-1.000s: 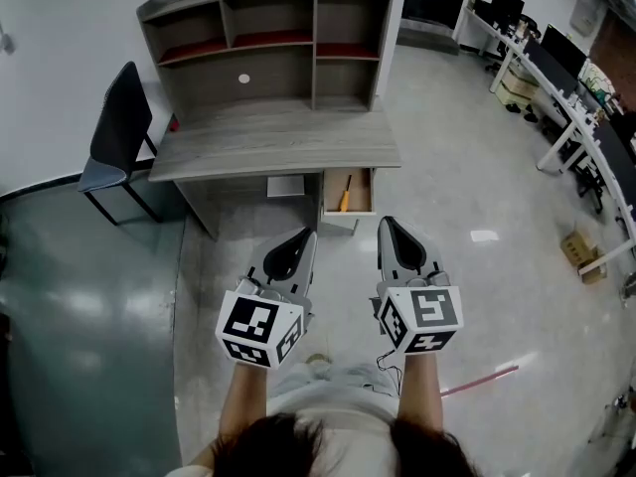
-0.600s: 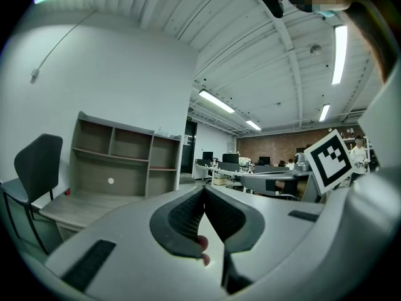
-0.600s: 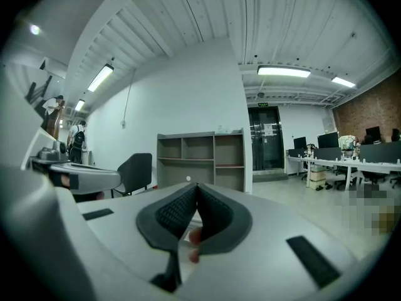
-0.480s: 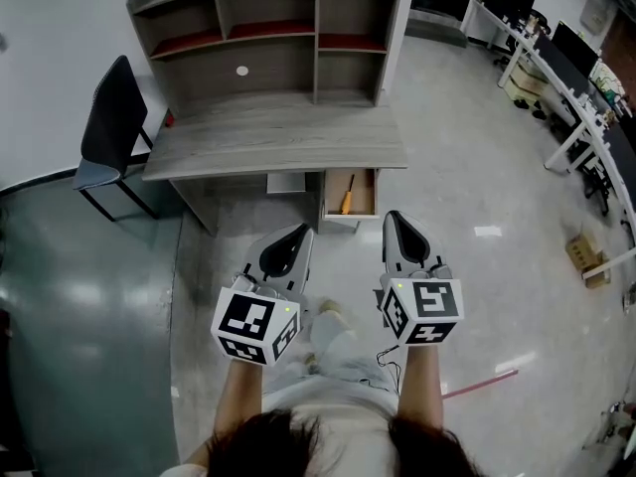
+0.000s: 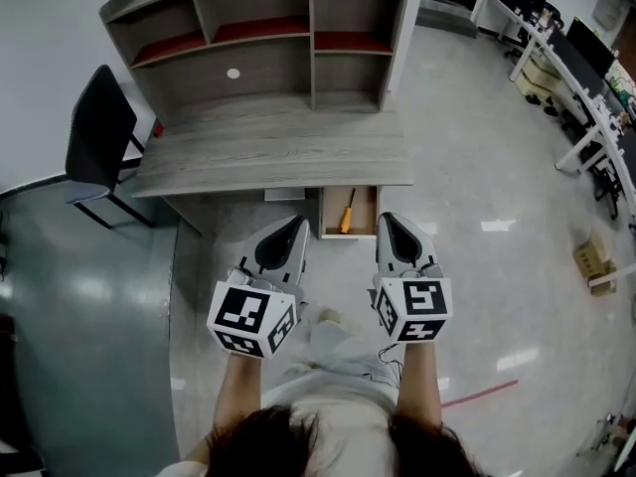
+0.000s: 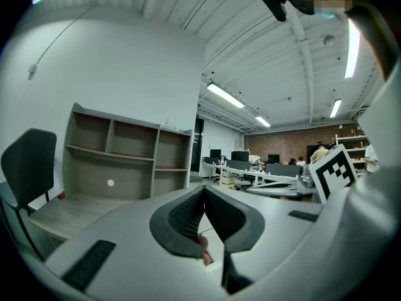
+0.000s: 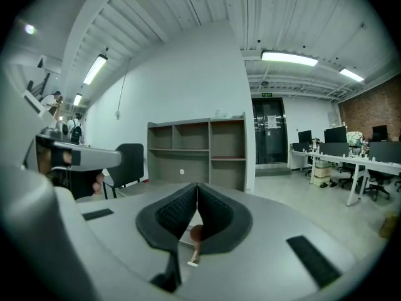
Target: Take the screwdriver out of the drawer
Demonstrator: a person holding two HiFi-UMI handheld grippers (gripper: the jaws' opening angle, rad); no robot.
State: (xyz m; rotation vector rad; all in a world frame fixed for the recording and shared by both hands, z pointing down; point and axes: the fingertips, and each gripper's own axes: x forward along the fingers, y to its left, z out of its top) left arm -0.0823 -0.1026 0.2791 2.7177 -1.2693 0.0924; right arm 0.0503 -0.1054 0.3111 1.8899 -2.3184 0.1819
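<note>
**A:** Where is the screwdriver (image 5: pixel 347 211) lying?

**B:** It is lying in the open drawer (image 5: pixel 366 205), just under the front edge of the desk (image 5: pixel 268 152). It is pointing from 12 o'clock down to 6 o'clock, tipping a little toward 1 o'clock. I think the yellow handle is the near end.

**A:** What are the grippers doing?

**B:** The left gripper (image 5: pixel 290 237) and the right gripper (image 5: pixel 394 233) are both hanging in front of the desk, not touching the drawer. On each one the two jaws are pressing together at the tips. They are holding nothing.

**A:** Which one is sitting closer?

**B:** In the head view the screwdriver is showing between them. It is at about 10 o'clock from the right gripper and 2 o'clock from the left gripper. The right one is looking a bit nearer, I think. It would be needing to open up first. Then it would be closing across the thin bar, not along it.
</note>
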